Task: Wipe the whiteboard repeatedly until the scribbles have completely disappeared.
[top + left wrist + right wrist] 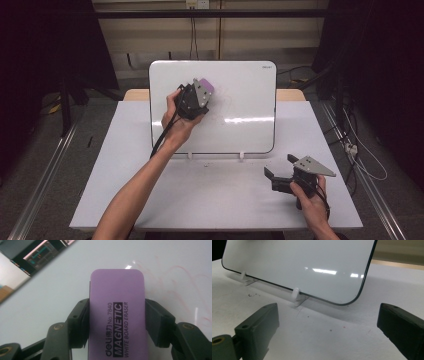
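The left tool [199,95] is clamped on a purple eraser [117,315], one black jaw pressed to each long side of it. In the left gripper view the eraser's printed face reads "MAGNETIC WHITE BOARD ERASER" and its far end lies against the whiteboard [62,290], just left of faint reddish smears [185,285] of marker that remain on the glossy surface. From the high view the eraser [206,85] shows as a small purple block at the tip of the left tool, against the upper middle-left part of the whiteboard [245,95], with the left hand [177,117] wrapped round the tool body and its cable trailing down along the forearm.

The whiteboard stands tilted back on two small white feet [242,156] near the far half of the white tabletop [210,195].

The right tool [281,168] sits low over the tabletop at the near right, held by the right hand [310,197], its grey three-cornered plate on top. Its jaws stand wide apart with nothing between them. In the right gripper view they frame the bare tabletop [324,335], with the lower right corner of the whiteboard [312,265] and one white foot [295,295] beyond; a few dark specks [252,295] lie on the tabletop near the other foot
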Available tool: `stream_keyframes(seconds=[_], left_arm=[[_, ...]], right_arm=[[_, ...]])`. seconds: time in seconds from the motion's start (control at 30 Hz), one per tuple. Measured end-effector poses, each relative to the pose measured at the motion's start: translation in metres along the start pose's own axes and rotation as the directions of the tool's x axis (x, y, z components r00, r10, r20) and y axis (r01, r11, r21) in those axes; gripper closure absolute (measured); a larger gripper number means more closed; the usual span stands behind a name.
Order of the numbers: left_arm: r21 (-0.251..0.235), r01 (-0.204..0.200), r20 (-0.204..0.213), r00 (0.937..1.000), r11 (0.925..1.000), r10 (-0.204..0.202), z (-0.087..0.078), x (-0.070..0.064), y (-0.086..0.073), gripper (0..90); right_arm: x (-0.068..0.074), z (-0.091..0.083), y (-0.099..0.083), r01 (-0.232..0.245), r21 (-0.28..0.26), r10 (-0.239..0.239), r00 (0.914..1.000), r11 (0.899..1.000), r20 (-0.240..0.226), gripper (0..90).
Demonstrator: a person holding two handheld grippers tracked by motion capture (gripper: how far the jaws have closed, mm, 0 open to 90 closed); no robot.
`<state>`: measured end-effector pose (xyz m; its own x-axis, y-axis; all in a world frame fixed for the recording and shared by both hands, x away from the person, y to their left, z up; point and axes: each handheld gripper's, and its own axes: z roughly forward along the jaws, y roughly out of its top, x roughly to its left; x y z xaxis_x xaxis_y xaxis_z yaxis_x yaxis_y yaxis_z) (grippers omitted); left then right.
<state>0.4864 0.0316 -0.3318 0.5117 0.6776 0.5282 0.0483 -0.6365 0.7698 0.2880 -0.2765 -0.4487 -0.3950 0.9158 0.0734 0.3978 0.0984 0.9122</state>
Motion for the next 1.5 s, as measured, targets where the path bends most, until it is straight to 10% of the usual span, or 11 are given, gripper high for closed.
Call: stream_keyframes(seconds=[0.2, 0.63, 1.03, 1.23, 1.5], left_arm=[[0.011, 0.037, -0.054, 0.9978, 0.9992, -0.037, 0.010, 0.024, 0.016, 41.4], [-0.039, -0.051, 0.037, 0.9980, 0.9979, 0.052, 0.009, -0.046, 0.016, 41.4], [-0.041, 0.010, 0.002, 0.9999, 0.9991, -0.010, 0.021, -0.010, 0.034, 41.3], [-0.060, -0.053, 0.032, 0.9980, 0.9968, 0.055, 0.019, -0.046, 0.028, 41.4], [-0.086, -0.164, 0.122, 0.9773, 0.9828, 0.173, 0.009, -0.096, 0.014, 41.4]], right_arm=[[-0.002, -0.001, -0.001, -0.004, 0.000, 0.004, 1.0000, 1.000, 0.003, 3.8], [0.001, 0.004, 0.000, -0.008, 0.007, 0.008, 0.9997, 1.000, -0.022, 3.7], [-0.004, 0.000, 0.000, -0.015, -0.003, 0.015, 0.9999, 1.000, -0.005, 3.6], [-0.003, -0.001, 0.000, -0.018, -0.007, 0.018, 0.9998, 1.000, -0.007, 3.6], [-0.002, -0.001, 0.000, -0.010, -0.004, 0.010, 0.9999, 1.000, -0.008, 3.6]])
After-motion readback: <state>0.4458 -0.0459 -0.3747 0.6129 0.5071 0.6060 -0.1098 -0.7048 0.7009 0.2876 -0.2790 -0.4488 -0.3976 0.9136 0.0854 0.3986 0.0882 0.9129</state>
